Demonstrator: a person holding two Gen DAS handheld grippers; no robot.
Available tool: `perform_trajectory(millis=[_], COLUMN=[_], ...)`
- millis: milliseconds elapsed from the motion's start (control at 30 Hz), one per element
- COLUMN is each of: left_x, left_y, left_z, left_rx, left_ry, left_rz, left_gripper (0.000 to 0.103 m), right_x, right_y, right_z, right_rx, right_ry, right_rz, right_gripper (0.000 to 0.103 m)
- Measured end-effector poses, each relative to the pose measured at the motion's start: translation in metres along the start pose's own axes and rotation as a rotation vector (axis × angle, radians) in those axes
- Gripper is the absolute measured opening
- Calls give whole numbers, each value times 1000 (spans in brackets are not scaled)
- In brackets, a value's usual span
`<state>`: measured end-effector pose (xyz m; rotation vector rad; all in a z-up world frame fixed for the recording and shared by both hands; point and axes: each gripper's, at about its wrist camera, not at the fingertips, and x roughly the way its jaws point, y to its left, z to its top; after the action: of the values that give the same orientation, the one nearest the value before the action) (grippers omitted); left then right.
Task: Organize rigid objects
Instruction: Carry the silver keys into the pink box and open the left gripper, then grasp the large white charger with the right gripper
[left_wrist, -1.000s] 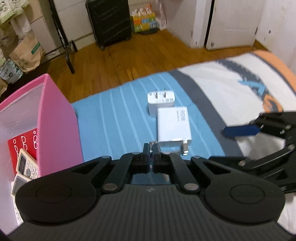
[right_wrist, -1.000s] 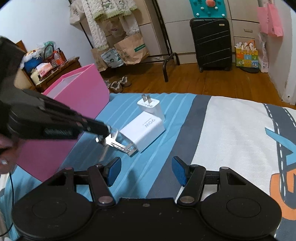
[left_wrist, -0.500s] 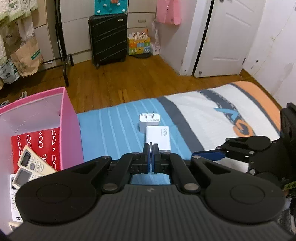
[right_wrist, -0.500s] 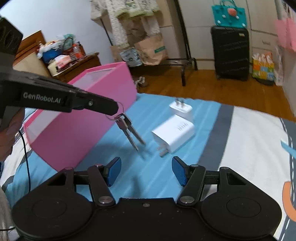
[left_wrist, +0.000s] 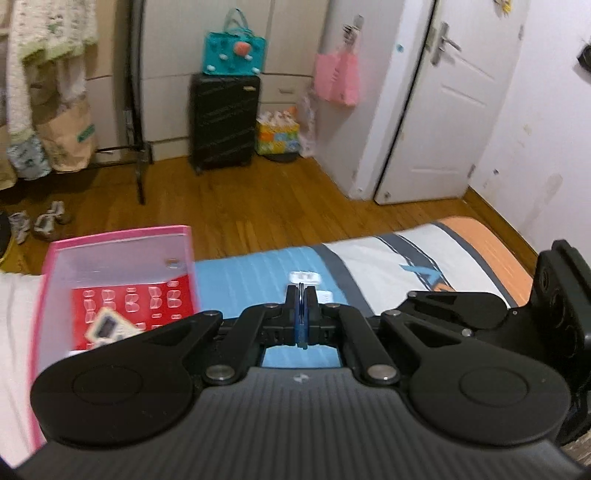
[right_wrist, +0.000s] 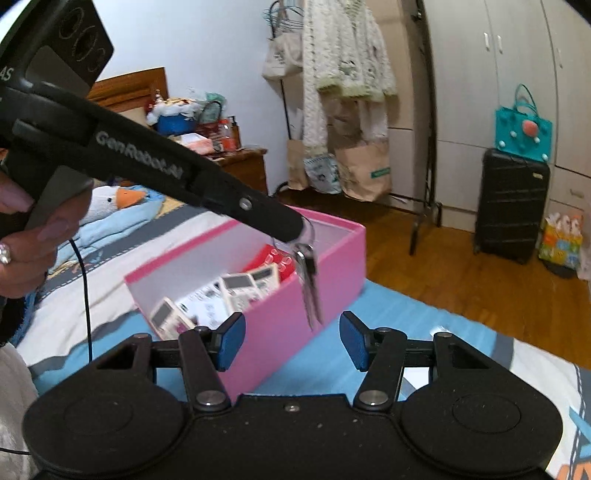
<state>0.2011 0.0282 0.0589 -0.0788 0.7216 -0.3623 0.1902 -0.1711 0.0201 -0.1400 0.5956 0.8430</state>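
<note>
My left gripper (left_wrist: 301, 295) is shut, and in the right wrist view its tip (right_wrist: 295, 229) pinches the ring of a bunch of keys (right_wrist: 309, 280). The keys dangle in the air at the near right corner of the pink box (right_wrist: 288, 325). Inside the box (left_wrist: 122, 240) lie white remotes (right_wrist: 240, 291) on a red card (left_wrist: 110, 306). Two white chargers (left_wrist: 304, 277) rest on the blue striped bedspread, just past the left fingers. My right gripper (right_wrist: 291, 339) hovers before the box, its jaws closing with nothing between the blue pads (right_wrist: 231, 341).
A person's hand (right_wrist: 33, 236) grips the left tool's handle. A black suitcase (left_wrist: 221, 122), a clothes rack (right_wrist: 424, 147) with paper bags, a white door (left_wrist: 443, 110) and wooden floor lie beyond the bed. A stuffed toy (right_wrist: 118, 199) and a cluttered nightstand (right_wrist: 236, 166) sit at the bed's head.
The left gripper lifted the keys off the bed beside the chargers and carried them up to the pink box. Both grippers rose. The right jaws narrowed slightly.
</note>
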Motion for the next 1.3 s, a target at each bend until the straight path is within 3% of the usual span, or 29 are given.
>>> perform_trajectory(millis=[267, 567, 667, 833, 900, 967, 1033, 1133, 1233, 1300], left_x=[-40, -15, -4, 8, 8, 8, 8, 7, 12, 17], left_y=[62, 118, 132, 144, 139, 131, 122, 120, 122, 132], left_z=[-14, -55, -65, -66, -55, -41, -31, -35, -49, -58], left_rx=[-105, -225, -257, -306, -282, -255, -227, -282, -270, -309], left_ry=[-7, 91, 118, 168, 170, 161, 148, 133, 144, 167], left_rz=[97, 167, 171, 149, 135, 121, 100, 12, 57, 27], left_gripper=[1, 1, 3, 7, 18, 37, 41, 42, 42, 42], right_x=[9, 30, 40, 52, 57, 63, 70, 83, 100, 108], right_y=[25, 14, -5, -57, -80, -97, -110, -120, -125, -130], right_z=[10, 11, 8, -1, -7, -16, -25, -35, -40, -43], right_rx=[-54, 20, 108, 365, 470, 563, 648, 703, 713, 734], right_ry=[29, 120, 164, 232, 265, 293, 307, 325, 360, 382], right_rz=[3, -67, -124, -215, -266, -290, -291, -307, -351, -372], right_gripper=[62, 62, 62, 63, 63, 63, 63, 65, 65, 66])
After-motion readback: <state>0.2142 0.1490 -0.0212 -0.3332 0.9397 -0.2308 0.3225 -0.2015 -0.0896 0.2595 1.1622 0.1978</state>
